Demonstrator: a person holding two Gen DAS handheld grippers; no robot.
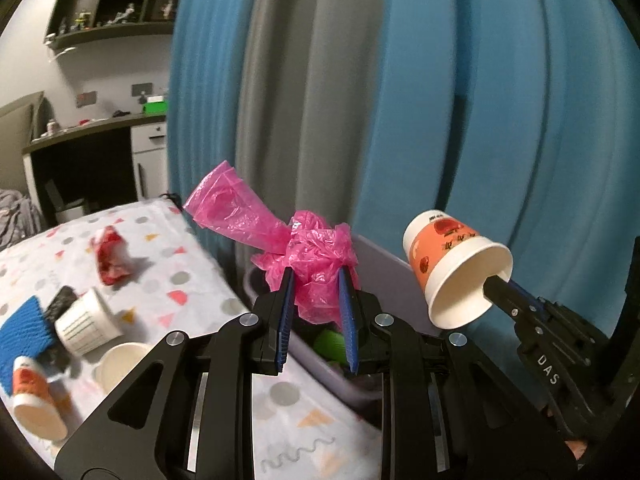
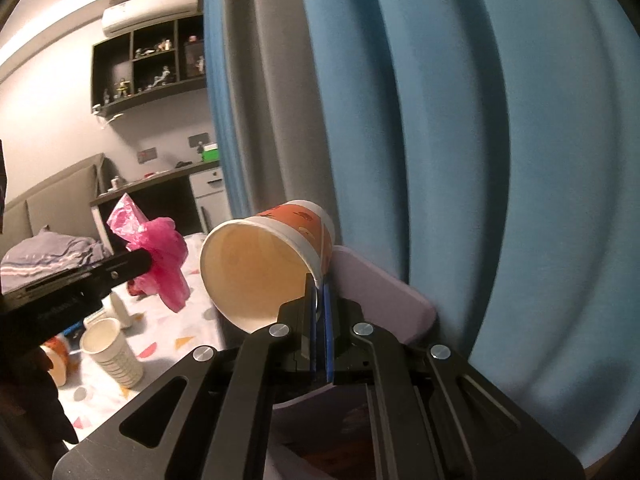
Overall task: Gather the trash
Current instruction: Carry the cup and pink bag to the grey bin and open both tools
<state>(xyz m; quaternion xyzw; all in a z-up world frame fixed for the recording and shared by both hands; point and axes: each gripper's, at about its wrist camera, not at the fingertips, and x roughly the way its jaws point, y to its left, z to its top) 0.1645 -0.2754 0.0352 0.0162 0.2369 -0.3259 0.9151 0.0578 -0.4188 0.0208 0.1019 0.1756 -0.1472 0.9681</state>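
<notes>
My left gripper (image 1: 316,280) is shut on a crumpled pink plastic bag (image 1: 304,256), held above a lilac bin (image 1: 384,264) beside the table edge. A green item (image 1: 330,342) lies inside the bin. My right gripper (image 2: 319,286) is shut on the rim of an orange-and-white paper cup (image 2: 276,252), tilted with its mouth toward the camera, over the same bin (image 2: 384,292). In the left wrist view that cup (image 1: 452,268) hangs at the right with the right gripper's fingers (image 1: 500,288) pinching its rim. The pink bag (image 2: 160,256) shows at the left of the right wrist view.
On the patterned tablecloth (image 1: 192,280) lie a red wrapper (image 1: 110,258), a ribbed white cup (image 1: 86,324), another white cup (image 1: 120,364), an orange cup (image 1: 34,400) and a blue item (image 1: 20,328). Blue and grey curtains (image 1: 400,100) hang close behind the bin. A dark desk and shelves stand far left.
</notes>
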